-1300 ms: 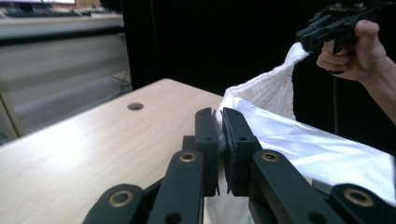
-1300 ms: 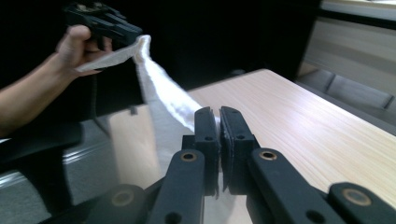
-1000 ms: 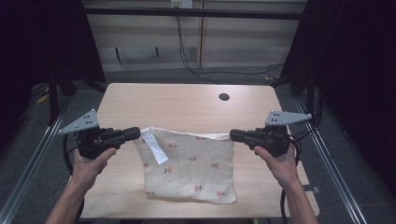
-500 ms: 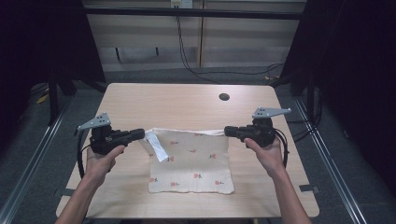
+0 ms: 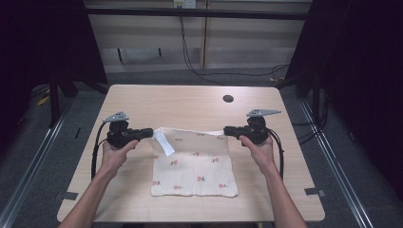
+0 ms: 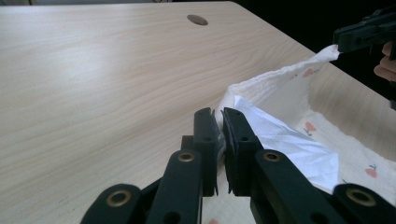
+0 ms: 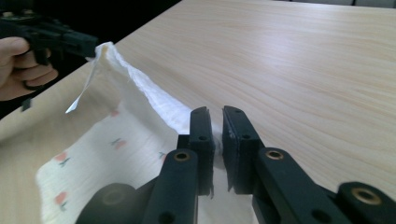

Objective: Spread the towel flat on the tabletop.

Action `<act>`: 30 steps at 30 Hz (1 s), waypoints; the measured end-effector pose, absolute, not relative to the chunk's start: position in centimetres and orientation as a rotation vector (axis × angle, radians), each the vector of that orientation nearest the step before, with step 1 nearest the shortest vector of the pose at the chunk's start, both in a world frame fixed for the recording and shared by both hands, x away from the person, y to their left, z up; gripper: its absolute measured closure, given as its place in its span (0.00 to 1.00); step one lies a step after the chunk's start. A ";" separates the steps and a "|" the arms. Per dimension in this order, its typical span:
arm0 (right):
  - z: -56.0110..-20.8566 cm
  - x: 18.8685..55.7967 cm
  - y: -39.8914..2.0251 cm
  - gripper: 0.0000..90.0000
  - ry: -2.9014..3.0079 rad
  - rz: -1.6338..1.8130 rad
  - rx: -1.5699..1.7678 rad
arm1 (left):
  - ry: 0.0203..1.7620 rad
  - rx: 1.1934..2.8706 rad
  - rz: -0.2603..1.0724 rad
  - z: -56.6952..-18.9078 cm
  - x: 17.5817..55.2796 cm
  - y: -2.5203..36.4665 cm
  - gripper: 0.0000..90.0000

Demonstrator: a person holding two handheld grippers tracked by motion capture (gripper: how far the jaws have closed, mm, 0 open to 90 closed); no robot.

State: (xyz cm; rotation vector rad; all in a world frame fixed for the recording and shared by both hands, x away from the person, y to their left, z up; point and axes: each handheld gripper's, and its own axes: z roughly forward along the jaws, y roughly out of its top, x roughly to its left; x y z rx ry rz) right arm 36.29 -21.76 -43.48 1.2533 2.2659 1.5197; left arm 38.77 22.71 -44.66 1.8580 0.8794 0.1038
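Note:
A white cloth [image 5: 195, 166] printed with small red flowers lies on the table, its far edge lifted and stretched between both grippers. My left gripper [image 5: 151, 132] is shut on the far left corner, next to a white label [image 5: 164, 142]. In the left gripper view the jaws [image 6: 218, 116] pinch the cloth [image 6: 280, 88] beside the label [image 6: 289, 144]. My right gripper [image 5: 225, 129] grips the far right corner. Its jaws have just been opening a little, with the cloth [image 7: 93, 154] still pressed between them [image 7: 215, 114].
The light wooden table [image 5: 190, 104] has a dark round hole [image 5: 228, 99] near its far edge. Bare tabletop lies beyond the cloth and to both sides. Metal rails run along the floor left and right of the table.
Both hands have sunk and moved away from the person with the cloth's corners. The cloth, earlier hanging, now rests mostly flat on the table.

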 end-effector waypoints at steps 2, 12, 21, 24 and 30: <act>-43.8 36.6 -21.7 0.86 2.257 1.515 1.266 | 0.890 1.834 0.068 -45.3 39.3 22.7 0.93; -46.6 37.6 -22.2 0.61 2.216 1.388 1.395 | 0.978 1.827 0.052 -47.0 40.0 23.3 0.66; -44.5 35.3 -22.1 0.60 2.319 1.376 1.283 | 0.920 1.886 0.075 -45.7 37.4 24.0 0.64; -44.2 33.7 -21.6 0.61 2.391 1.353 1.216 | 0.854 1.925 0.078 -45.1 35.5 23.9 0.69; -44.1 30.1 -21.7 0.63 2.467 1.335 1.142 | 0.785 1.966 0.064 -44.1 32.1 24.2 0.69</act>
